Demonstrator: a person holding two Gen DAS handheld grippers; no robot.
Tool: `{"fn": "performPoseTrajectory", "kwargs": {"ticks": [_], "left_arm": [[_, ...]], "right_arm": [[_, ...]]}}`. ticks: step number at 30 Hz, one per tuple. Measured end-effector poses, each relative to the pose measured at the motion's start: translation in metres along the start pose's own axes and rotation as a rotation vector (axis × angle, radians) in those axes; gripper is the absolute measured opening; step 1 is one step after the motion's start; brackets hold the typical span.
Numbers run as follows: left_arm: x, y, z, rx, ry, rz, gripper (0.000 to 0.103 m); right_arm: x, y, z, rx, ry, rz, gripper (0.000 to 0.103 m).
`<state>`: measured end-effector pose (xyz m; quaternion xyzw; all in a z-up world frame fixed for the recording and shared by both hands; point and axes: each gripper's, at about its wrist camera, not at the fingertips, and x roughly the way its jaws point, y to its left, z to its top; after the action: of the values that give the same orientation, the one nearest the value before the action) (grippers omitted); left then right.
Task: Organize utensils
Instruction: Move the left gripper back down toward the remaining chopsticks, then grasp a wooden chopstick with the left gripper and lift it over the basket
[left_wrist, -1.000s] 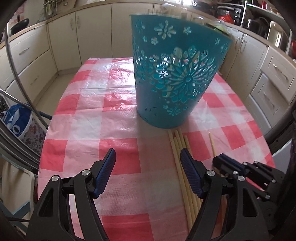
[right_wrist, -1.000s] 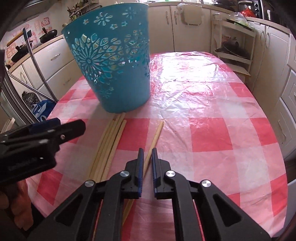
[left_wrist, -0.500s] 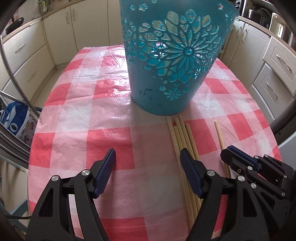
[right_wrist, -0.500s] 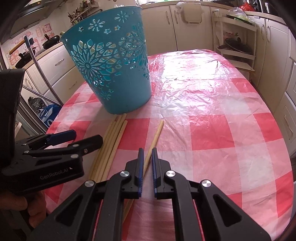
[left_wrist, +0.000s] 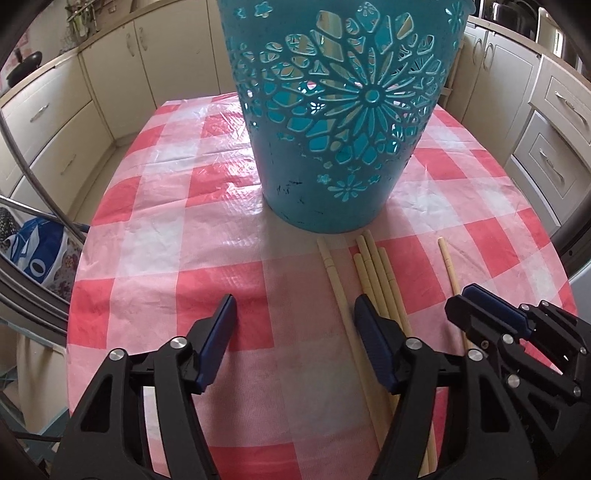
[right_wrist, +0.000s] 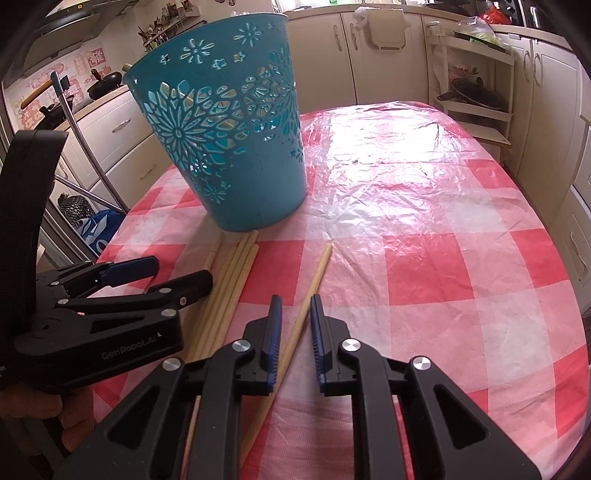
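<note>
Our right gripper (right_wrist: 295, 325) hovers low over the table with its jaws narrow but opening — a single chopstick (right_wrist: 314, 280) lies between the blue pads, which do not press on it. Our left gripper (left_wrist: 291, 325) stands fairly wide and is closing; one loose chopstick (left_wrist: 338, 288) runs up between its fingers, untouched, and its right finger sits over the near part of the chopstick bundle (left_wrist: 373, 269).

In the right wrist view we can read "GenRobot.AI" in pale letters on the black body of the left gripper (right_wrist: 155, 277). On the far left wall, pink and white decals carry characters too small for us to make out.

All the chopsticks are pale, bare wood, slim and straight, with faint grooves near their far ends. They lie on the red, pink and white checked tablecloth (right_wrist: 443, 258), pointing away from us toward the teal basket (right_wrist: 229, 147), their far tips just short of its base. The bundle of four lies side by side, touching; the single ones lie apart, one on each side of it. Standing upright, the basket is plastic with cut-out flower patterns — we cannot see inside it.
</note>
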<state>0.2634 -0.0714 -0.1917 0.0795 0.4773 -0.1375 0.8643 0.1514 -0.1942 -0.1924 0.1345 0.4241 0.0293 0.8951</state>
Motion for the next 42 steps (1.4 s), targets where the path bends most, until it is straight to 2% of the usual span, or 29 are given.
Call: {"fn": "performPoseTrajectory", "kwargs": {"ticks": [2, 5, 8, 12, 13, 15, 18, 21, 26, 27, 29, 31, 32, 35, 38, 42], "left_arm": [[0.000, -0.003, 0.002, 0.015, -0.005, -0.008, 0.036], [-0.002, -0.006, 0.002, 0.039, 0.002, -0.046, 0.015], [-0.003, -0.006, 0.002, 0.051, 0.013, -0.055, 0.015], [-0.001, -0.013, 0.003, 0.092, 0.007, -0.028, 0.015], [-0.001, -0.015, 0.004, 0.105, 0.009, -0.038, 0.008], [-0.002, -0.015, 0.005, 0.109, 0.026, -0.067, 0.005], [-0.012, -0.006, 0.005, 0.076, 0.057, -0.182, 0.005], [-0.042, -0.001, 0.009, 0.119, 0.025, -0.316, 0.005], [-0.118, 0.013, 0.025, 0.195, -0.187, -0.583, 0.005], [-0.134, 0.017, 0.030, 0.198, -0.244, -0.616, 0.005], [-0.159, 0.023, 0.043, 0.169, -0.346, -0.634, 0.005], [-0.174, 0.030, 0.059, 0.128, -0.445, -0.619, 0.005], [-0.183, 0.036, 0.071, 0.085, -0.517, -0.593, 0.005], [-0.193, 0.049, 0.098, -0.042, -0.667, -0.533, 0.005], [-0.187, 0.055, 0.123, -0.138, -0.770, -0.452, 0.005], [-0.163, 0.052, 0.150, -0.211, -0.839, -0.349, 0.005]], "right_arm": [[0.001, 0.002, 0.001, -0.010, 0.004, -0.008, 0.018], [0.001, 0.005, 0.003, -0.044, 0.028, -0.025, 0.017], [0.002, 0.004, 0.005, -0.046, 0.052, -0.018, 0.016], [0.006, 0.007, 0.008, -0.068, 0.060, -0.038, 0.016], [0.007, 0.010, 0.008, -0.082, 0.059, -0.047, 0.016], [0.007, 0.011, 0.008, -0.091, 0.060, -0.052, 0.015], [0.007, 0.008, 0.007, -0.082, 0.056, -0.042, 0.013], [0.007, 0.006, 0.006, -0.073, 0.048, -0.033, 0.013], [0.005, 0.002, 0.006, -0.057, 0.043, -0.016, 0.013], [0.005, 0.001, 0.006, -0.055, 0.043, -0.013, 0.013], [0.005, 0.000, 0.006, -0.051, 0.041, -0.009, 0.013], [0.005, 0.000, 0.006, -0.052, 0.038, -0.010, 0.013], [0.005, 0.000, 0.006, -0.053, 0.037, -0.010, 0.013], [0.005, 0.000, 0.005, -0.052, 0.035, -0.008, 0.013], [0.005, -0.001, 0.005, -0.047, 0.036, -0.003, 0.013], [0.004, -0.001, 0.006, -0.043, 0.038, 0.003, 0.013]]}}
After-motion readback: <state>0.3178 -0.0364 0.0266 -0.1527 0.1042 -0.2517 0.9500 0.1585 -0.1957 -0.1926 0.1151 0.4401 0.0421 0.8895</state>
